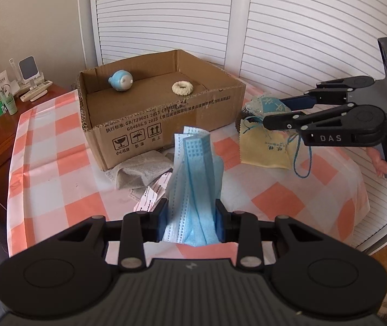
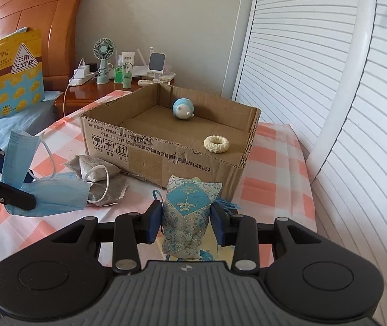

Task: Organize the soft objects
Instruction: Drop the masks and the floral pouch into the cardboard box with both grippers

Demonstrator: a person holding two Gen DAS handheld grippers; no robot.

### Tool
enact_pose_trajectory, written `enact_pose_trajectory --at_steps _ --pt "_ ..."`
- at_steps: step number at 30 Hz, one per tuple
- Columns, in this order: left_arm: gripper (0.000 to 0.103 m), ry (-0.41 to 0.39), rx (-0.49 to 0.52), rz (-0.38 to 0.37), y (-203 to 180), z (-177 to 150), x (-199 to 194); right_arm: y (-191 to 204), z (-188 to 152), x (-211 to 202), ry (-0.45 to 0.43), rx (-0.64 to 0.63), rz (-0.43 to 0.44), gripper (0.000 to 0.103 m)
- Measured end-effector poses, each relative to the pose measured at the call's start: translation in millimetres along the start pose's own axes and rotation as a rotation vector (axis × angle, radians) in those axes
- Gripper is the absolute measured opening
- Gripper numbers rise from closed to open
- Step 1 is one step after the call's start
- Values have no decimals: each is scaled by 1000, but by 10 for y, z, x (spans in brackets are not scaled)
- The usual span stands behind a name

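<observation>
My left gripper (image 1: 192,218) is shut on a blue face mask (image 1: 196,174), held above the checked cloth in front of the cardboard box (image 1: 128,133). The mask also shows in the right wrist view (image 2: 43,190). My right gripper (image 2: 185,222) is shut on a blue patterned sachet (image 2: 189,209), held just right of the box's near corner; it also shows in the left wrist view (image 1: 269,104). Inside the box (image 2: 166,152) lie a blue round toy (image 2: 183,108) and a cream knitted ring (image 2: 216,144).
Grey pouches (image 1: 139,171) and paper packets lie at the box's front. A yellow sachet with a blue cord (image 1: 269,149) lies under the right gripper. A wooden nightstand (image 2: 90,92) with a fan and bottles stands behind. Slatted white doors (image 2: 343,108) run along the right.
</observation>
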State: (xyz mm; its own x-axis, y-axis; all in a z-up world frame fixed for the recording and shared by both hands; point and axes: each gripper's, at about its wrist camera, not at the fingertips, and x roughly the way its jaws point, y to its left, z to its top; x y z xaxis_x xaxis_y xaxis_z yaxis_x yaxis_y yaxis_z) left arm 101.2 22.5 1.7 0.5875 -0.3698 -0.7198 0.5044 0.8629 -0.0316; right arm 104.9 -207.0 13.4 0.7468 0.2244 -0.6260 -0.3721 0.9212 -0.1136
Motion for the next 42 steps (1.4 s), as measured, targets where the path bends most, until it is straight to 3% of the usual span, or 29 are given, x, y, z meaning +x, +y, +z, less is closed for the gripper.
enact_pose_trajectory --at_steps 7,12,22,24,25,26,28,35,42 --pt "33 -40 38 5 19 275 -108 -68 253 -189 -42 -30 30 43" --pt "33 -90 73 48 71 620 -95 -105 457 -235 -78 -40 53 43" --pt "33 -95 35 147 442 1332 400 -187 802 -198 -124 -64 50 43" --pt "39 -80 15 168 521 1390 537 -208 839 -168 -126 -66 45 43" --pt "58 -77 0 179 554 1400 590 -212 854 -144 -125 -66 44 43" --pt "82 -81 -17 197 586 1392 626 -218 867 -122 -123 -65 43 43" --pt "95 -112 -27 233 607 1336 636 -236 900 -65 -121 -62 44 43" --pt "96 -109 -60 233 559 990 404 -216 1019 147 -101 -63 39 43" --pt "99 -185 -120 281 350 358 -6 -233 1301 451 -74 -68 20 44"
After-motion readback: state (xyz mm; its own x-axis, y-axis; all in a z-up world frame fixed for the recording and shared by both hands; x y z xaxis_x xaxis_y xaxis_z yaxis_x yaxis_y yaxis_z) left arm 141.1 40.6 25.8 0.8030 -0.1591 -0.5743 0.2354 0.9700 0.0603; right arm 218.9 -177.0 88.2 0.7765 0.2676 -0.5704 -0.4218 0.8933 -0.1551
